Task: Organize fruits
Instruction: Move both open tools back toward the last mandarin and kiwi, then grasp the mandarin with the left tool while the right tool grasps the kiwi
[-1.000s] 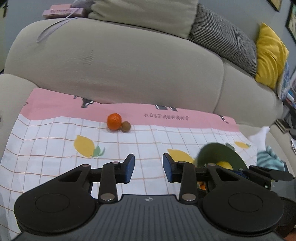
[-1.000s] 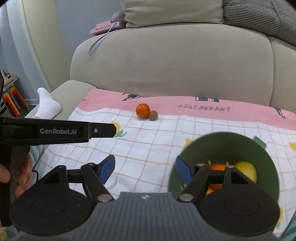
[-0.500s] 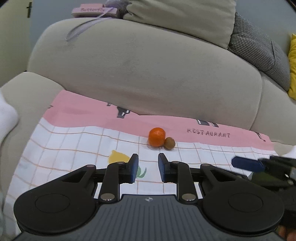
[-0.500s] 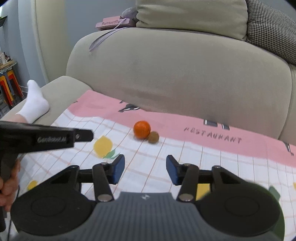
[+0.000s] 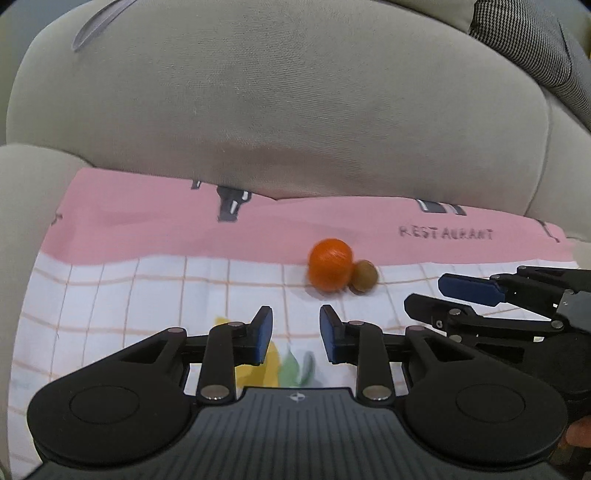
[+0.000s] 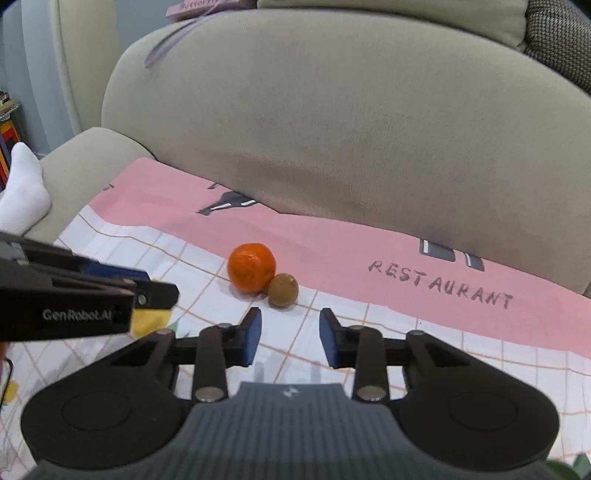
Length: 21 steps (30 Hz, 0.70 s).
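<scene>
The orange [image 6: 251,267] sits on the checked cloth [image 6: 369,332] over the sofa seat, touching a kiwi [image 6: 283,290] at its 4 o'clock. Both look light, round and prone to roll; the kiwi is probably soft. Grip each across its widest middle. Left tongs [image 5: 296,338] and right tongs [image 6: 290,338] gape empty, near the fruit.

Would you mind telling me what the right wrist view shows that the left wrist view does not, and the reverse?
Only the right wrist view shows a white sock, a pink book atop the sofa, and the right tongs head-on. Only the left wrist view shows the left tongs head-on. Both share the orange, the kiwi touching it, the checked cloth and the beige sofa back; both tongs are open and empty.
</scene>
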Available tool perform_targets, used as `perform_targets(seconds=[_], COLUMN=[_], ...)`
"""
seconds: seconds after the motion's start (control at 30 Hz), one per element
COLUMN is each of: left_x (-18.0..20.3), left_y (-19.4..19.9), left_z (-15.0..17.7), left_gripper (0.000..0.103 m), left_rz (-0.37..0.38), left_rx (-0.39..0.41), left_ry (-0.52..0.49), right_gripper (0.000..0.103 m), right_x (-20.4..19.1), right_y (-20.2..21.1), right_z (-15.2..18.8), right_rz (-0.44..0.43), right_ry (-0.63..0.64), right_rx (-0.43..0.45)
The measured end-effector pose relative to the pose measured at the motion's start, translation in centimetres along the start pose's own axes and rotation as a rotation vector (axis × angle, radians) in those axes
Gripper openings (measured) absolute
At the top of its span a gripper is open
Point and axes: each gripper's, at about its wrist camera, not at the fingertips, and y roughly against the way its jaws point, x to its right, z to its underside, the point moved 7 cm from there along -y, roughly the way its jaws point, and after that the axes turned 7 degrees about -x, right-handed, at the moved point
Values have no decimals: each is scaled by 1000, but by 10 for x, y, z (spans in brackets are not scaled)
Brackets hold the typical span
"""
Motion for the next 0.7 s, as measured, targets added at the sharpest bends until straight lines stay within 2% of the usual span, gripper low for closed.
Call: perform_targets(seconds=[0.4, 0.7], left_x=[-4, -12], left_y=[-25, -33], left_z=[-17, -23], left_gripper=[34, 34], left_rz=[48, 184], left_rx=[-31, -47], left_ry=[-41, 31], right_gripper=[30, 23], right_x=[-5, -12], right_y=[-38, -59], right_z=[-23, -35], right_rz=[-64, -113], right_ry=[79, 175], right_rx=[-105, -165])
